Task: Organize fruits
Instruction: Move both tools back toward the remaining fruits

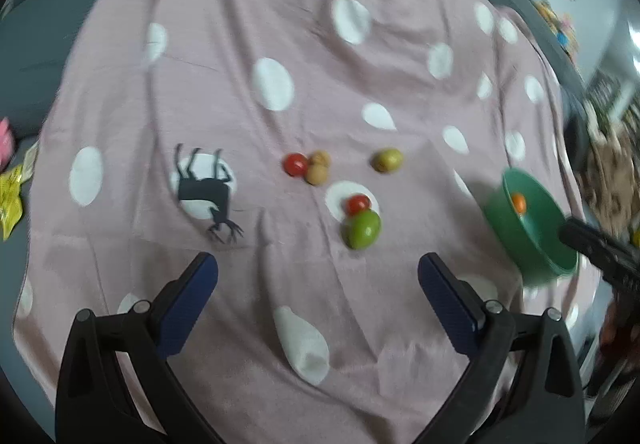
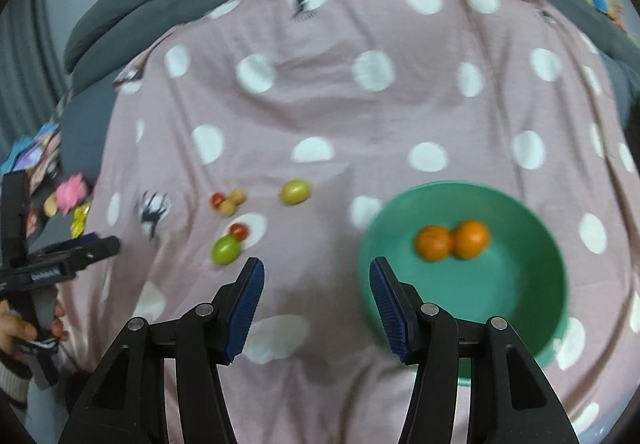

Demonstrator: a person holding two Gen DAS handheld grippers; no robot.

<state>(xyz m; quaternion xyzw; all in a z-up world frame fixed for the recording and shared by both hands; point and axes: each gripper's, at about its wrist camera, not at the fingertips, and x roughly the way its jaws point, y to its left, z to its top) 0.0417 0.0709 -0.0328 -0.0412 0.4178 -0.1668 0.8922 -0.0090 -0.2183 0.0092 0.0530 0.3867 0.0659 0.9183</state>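
Fruits lie on a pink polka-dot blanket (image 1: 240, 44). In the left wrist view I see a green fruit (image 1: 363, 230) touching a red tomato (image 1: 357, 204), a second tomato (image 1: 295, 163) beside two brown fruits (image 1: 318, 168), and a yellow-green fruit (image 1: 387, 160). A green bowl (image 1: 532, 240) at the right holds an orange (image 1: 519, 202). In the right wrist view the bowl (image 2: 520, 284) holds two oranges (image 2: 452, 240). My left gripper (image 1: 318, 276) is open and empty above the blanket. My right gripper (image 2: 316, 278) is open and empty, left of the bowl.
The blanket covers a grey sofa (image 2: 120, 4). Toys and wrappers (image 2: 68, 200) lie at the blanket's left edge. The left gripper and a hand show at the left of the right wrist view (image 2: 60, 264). The right gripper's body shows beside the bowl (image 1: 600, 248).
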